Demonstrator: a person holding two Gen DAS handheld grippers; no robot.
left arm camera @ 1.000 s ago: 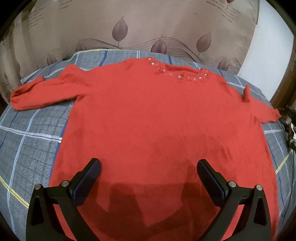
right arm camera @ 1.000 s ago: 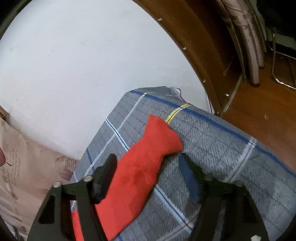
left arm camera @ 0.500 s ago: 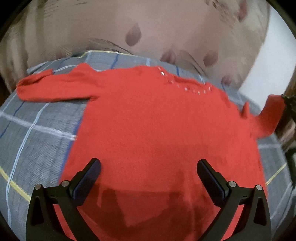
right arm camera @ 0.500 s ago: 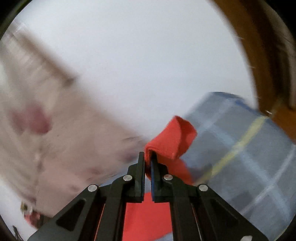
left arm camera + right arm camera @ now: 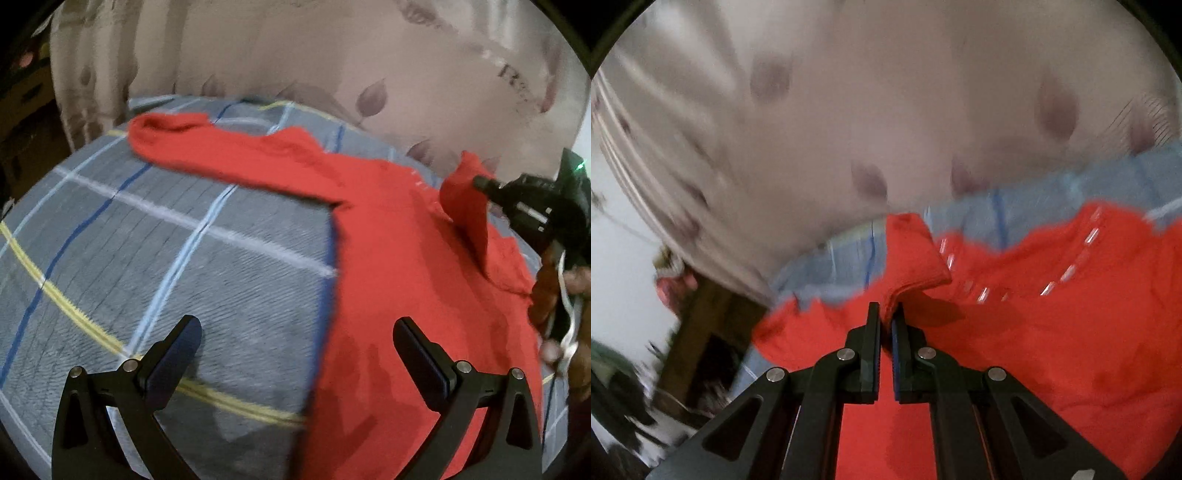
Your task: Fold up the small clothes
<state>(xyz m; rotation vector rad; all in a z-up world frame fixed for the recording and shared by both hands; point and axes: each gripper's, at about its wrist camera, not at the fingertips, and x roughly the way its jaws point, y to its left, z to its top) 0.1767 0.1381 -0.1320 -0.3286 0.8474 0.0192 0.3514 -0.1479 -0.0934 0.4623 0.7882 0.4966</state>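
Observation:
A red sweater (image 5: 399, 258) lies flat on a grey plaid bed cover (image 5: 166, 258), beaded neckline at the far side. Its left sleeve (image 5: 207, 151) stretches out to the far left. My right gripper (image 5: 885, 314) is shut on the right sleeve's cuff (image 5: 908, 254) and holds it lifted over the sweater's body (image 5: 1052, 332); it also shows in the left wrist view (image 5: 480, 182) with the sleeve (image 5: 469, 214) hanging from it. My left gripper (image 5: 295, 332) is open and empty, low over the sweater's left side edge near the hem.
A beige curtain with a leaf print (image 5: 332, 55) hangs behind the bed. The person's hand (image 5: 569, 295) shows at the right edge. Dark furniture (image 5: 701, 332) stands beyond the bed's corner in the right wrist view.
My right gripper closed on the right sleeve cuff, lifted it and carried it inward over the sweater. My left gripper shifted left, from over the hem's middle to the sweater's left edge.

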